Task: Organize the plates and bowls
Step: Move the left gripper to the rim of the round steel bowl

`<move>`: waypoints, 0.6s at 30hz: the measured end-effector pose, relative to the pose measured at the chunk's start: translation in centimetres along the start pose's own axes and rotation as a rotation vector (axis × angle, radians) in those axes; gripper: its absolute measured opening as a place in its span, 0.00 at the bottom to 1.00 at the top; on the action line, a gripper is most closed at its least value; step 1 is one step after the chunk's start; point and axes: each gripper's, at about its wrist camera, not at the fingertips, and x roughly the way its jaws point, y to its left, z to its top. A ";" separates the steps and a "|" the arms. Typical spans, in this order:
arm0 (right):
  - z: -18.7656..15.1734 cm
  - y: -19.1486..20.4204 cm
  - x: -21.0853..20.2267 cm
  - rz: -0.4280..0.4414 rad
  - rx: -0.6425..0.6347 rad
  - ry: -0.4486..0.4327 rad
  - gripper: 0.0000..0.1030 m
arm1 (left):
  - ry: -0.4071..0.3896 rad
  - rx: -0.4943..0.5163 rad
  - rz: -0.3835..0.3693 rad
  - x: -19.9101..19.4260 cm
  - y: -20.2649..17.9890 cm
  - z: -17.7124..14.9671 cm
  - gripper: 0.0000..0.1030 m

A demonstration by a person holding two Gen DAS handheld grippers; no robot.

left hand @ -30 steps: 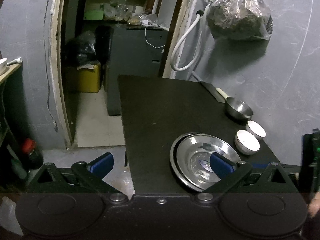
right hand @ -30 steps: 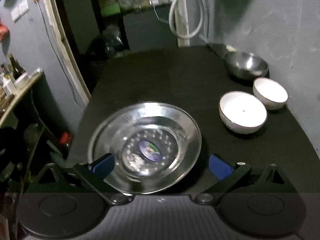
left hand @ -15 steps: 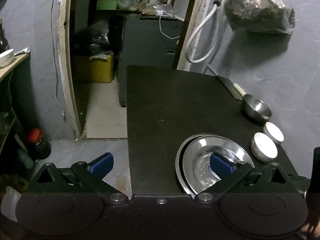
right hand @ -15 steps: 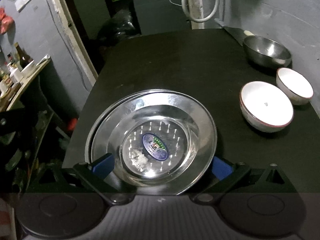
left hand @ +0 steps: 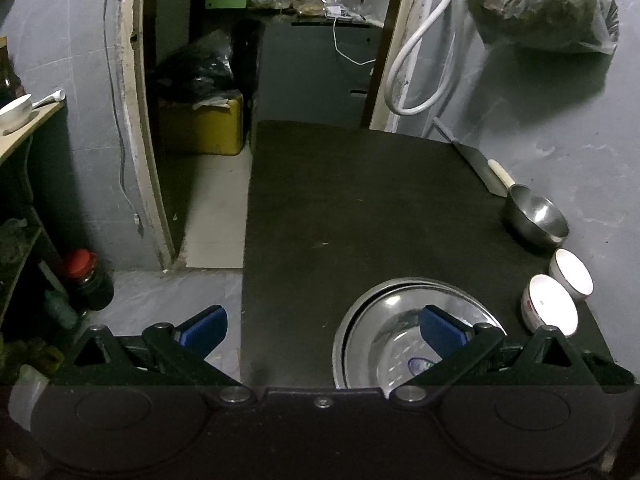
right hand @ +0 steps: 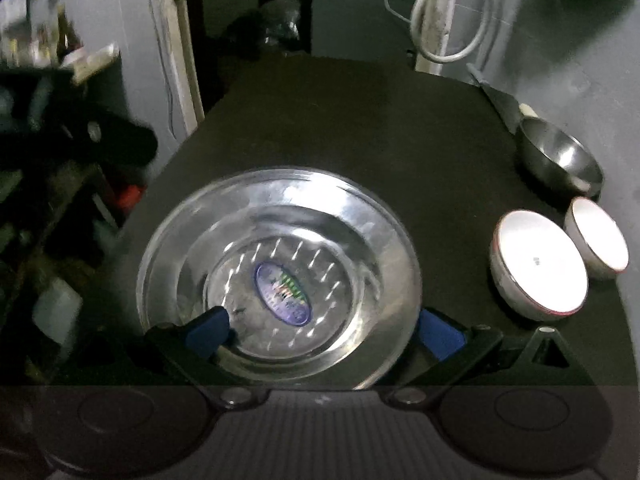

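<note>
Two stacked steel plates (right hand: 280,248) (left hand: 384,320) lie on the black table (right hand: 360,120) near its front edge; the top one has a blue oval sticker. My right gripper (right hand: 320,334) is open, low over the near part of the plates, one finger inside the rim and one outside. My left gripper (left hand: 320,326) is open and empty at the table's front left corner, its right finger over the plates. Two white bowls (right hand: 538,264) (right hand: 598,238) and a steel bowl (right hand: 560,156) stand in a row at the right, by the wall.
A knife with a pale handle (left hand: 486,172) lies at the far right of the table. The grey wall (left hand: 560,120) runs along the right side, with a white hose and a hanging bag. At the left are a shelf with a bowl (left hand: 14,110) and a doorway.
My right gripper has moved forward and down over the stacked plates, which now look larger. My left gripper has shifted back and to the left. Both stay open.
</note>
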 end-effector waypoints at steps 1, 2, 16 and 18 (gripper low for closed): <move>0.0 -1.1 -0.5 0.019 0.034 -0.012 1.00 | 0.003 0.004 0.000 0.4 -0.3 0.2 0.99; 0.1 -2.2 -0.9 0.031 0.064 -0.024 1.00 | 0.006 0.008 0.000 0.7 -0.6 0.5 0.99; 5.5 -18.4 -0.5 -0.051 0.380 -0.254 1.00 | 0.010 0.080 -0.188 13.3 -13.8 9.5 0.99; 6.6 -19.2 0.7 -0.071 0.402 -0.269 1.00 | 0.017 0.099 -0.216 15.5 -16.1 11.0 0.99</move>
